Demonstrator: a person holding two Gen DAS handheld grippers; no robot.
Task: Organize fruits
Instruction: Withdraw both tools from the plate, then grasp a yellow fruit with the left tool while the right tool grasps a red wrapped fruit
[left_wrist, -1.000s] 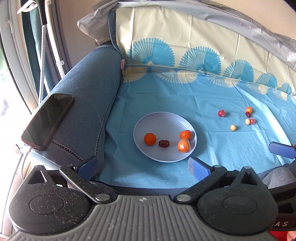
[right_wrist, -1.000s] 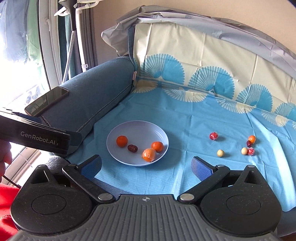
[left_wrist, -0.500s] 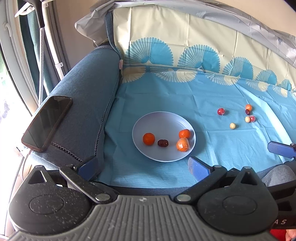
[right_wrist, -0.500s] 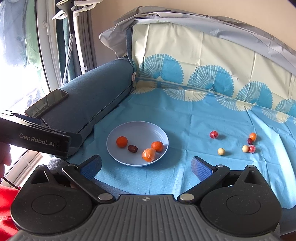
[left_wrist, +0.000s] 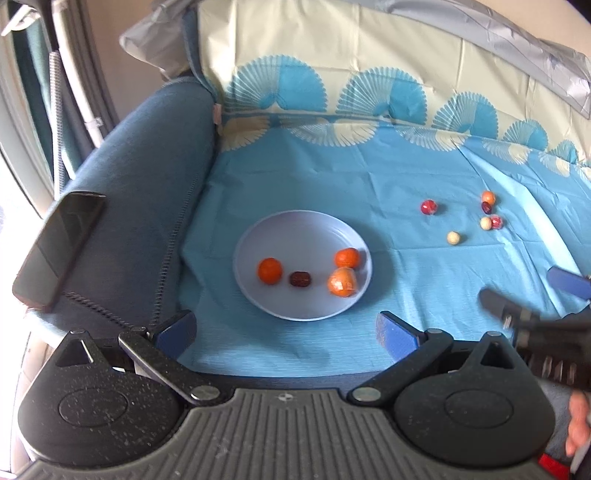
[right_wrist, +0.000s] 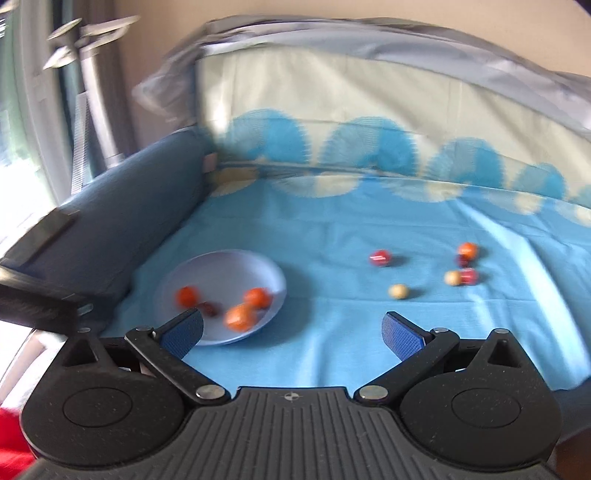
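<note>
A pale blue plate lies on the blue cloth and holds three orange fruits and a dark date. To its right several small fruits lie loose: a red one, a cream one, and a cluster. My left gripper is open and empty, near the plate's front rim. My right gripper is open and empty, short of the loose fruits; the right wrist view is blurred. Its fingers show at the left wrist view's right edge.
A dark blue sofa armrest rises left of the plate, with a black phone lying on it. The cloth-covered backrest stands behind. A window and curtain are at the far left. A hand shows bottom right.
My right gripper has swung right and forward toward the loose fruits, blurring its view. The left gripper has barely moved. Both stay open and the fruits have not moved.
</note>
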